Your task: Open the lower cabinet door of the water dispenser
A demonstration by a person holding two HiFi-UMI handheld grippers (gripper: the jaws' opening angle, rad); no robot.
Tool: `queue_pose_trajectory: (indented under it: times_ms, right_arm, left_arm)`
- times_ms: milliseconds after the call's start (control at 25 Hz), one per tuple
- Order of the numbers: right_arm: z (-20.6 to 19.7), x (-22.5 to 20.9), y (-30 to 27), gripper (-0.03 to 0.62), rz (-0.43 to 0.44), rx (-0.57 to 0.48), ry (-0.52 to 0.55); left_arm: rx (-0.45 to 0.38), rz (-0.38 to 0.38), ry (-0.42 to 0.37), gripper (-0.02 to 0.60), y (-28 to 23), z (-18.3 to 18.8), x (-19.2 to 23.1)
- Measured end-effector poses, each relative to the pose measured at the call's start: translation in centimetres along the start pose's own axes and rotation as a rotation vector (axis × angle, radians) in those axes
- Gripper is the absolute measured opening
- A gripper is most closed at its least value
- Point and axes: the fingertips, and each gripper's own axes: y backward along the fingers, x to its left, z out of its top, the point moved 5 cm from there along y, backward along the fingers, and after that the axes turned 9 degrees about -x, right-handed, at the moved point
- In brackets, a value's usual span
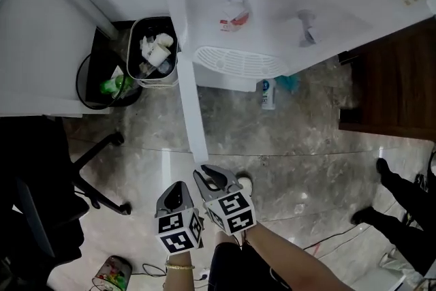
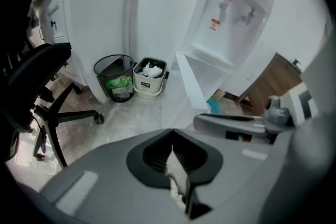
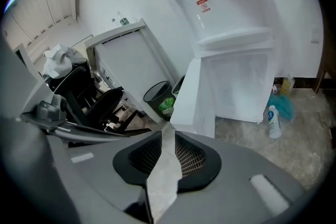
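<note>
Find door (image 1: 194, 123) already swung out from dispenser (image 1: 272, 17), standing edge-on from dispenser's lower left corner and reaching toward viewer. Judge task as essentially done, with nothing left to pull open.

Locate both claws low in front of dispenser, just past door's free edge, touching nothing. Read left claw (image 1: 178, 186) as pressed together at tips, nothing pinched. Read right claw (image 1: 212, 175) as slightly spread, with only floor showing through gap and nothing held. Take this as a let-go posture: no call to grip a door able to stand open alone.

Note white bin (image 1: 154, 51) and black bin (image 1: 102, 78) left of dispenser, near door's outer face; suspect a limit on further swing there. Note bottle (image 1: 268, 93) on floor at dispenser's foot, on door's inner side, clear of both claws. Note chair (image 1: 41, 208) far left of dispenser, well apart from door.

Recommend no further pull. Advise holding claws off door's free edge, to avoid nudging it back toward dispenser.
</note>
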Motion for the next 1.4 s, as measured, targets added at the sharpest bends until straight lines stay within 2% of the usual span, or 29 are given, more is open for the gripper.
queue_pose_trajectory:
  times_ms: [120, 320, 480, 640, 920, 1400]
  right_arm:
    - [0.1, 0.1, 1.8, 0.002, -0.061, -0.015, -0.031]
    - [2.4, -1.6, 6.6, -0.002, -0.159, -0.079, -0.086]
    - [4.6, -3.5, 10.6, -0.002, -0.242, -0.076, -0.096]
    - [5.8, -5.0, 13.3, -0.002, -0.288, -0.085, -0.133]
    - [5.4, -5.9, 14.7, -0.002, -0.318, -0.09, -0.139]
    - [5.9, -5.8, 15.4, -0.003, -0.299, -0.09, -0.128]
  left_arm:
    - [-0.014, -0.019, 0.008, 0.006, 0.5, 0.4, -0.5]
    - [-0.029, -0.073, -0.005, 0.006, 1.3, 2.1, -3.1]
    - [-0.02, -0.114, -0.022, 0.006, 2.4, 3.3, -5.8]
    - [-0.008, -0.144, -0.041, 0.006, 3.5, 3.8, -8.1]
    - [0.005, -0.167, -0.061, 0.006, 3.8, 3.7, -9.7]
    - [-0.001, -0.177, -0.08, 0.006, 4.3, 4.1, -11.2]
